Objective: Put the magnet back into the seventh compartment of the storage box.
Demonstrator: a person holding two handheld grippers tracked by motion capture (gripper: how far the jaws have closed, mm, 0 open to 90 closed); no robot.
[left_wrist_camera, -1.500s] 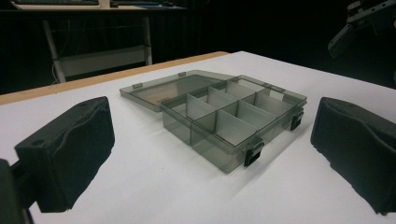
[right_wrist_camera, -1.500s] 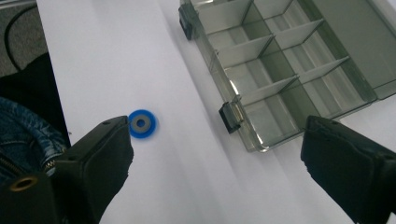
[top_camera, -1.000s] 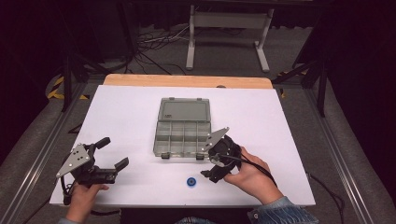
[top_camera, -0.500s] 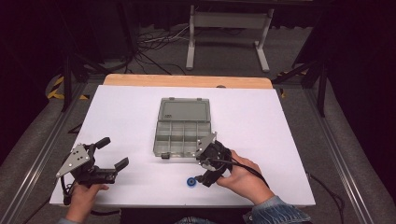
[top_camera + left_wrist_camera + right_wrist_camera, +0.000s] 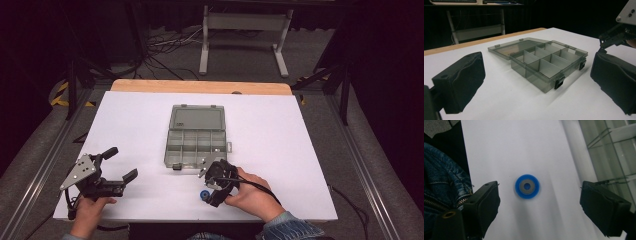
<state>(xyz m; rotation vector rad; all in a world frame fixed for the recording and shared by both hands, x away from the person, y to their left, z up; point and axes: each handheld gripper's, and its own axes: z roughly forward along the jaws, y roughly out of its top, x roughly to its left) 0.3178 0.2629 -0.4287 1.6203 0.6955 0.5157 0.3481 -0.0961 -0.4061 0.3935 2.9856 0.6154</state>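
Observation:
A small blue disc [image 5: 203,195] with a grey centre lies flat on the white table [image 5: 280,150] near its front edge. My right gripper [image 5: 209,190] points down over it. In the right gripper view the disc [image 5: 527,186] lies between the two black pads [image 5: 486,205], which stand well apart from it on both sides. These jaws have just been closing, and the right gripper [image 5: 541,205] is open, touching nothing. An open grey compartment box [image 5: 196,142] sits mid-table. My left gripper [image 5: 122,164] rests open at the front left, facing the box [image 5: 541,61].
The box's lid [image 5: 196,117] lies flat behind its tray, and its compartments look bare. The person's jeans [image 5: 441,182] show just past the table's front edge. White tabletop stretches to both sides of the box. Dark floor and a metal stand [image 5: 245,30] lie beyond the far edge.
My right gripper has moved left and down from the box's front corner to over the blue disc. Its jaws are narrower. The left gripper has stayed put.

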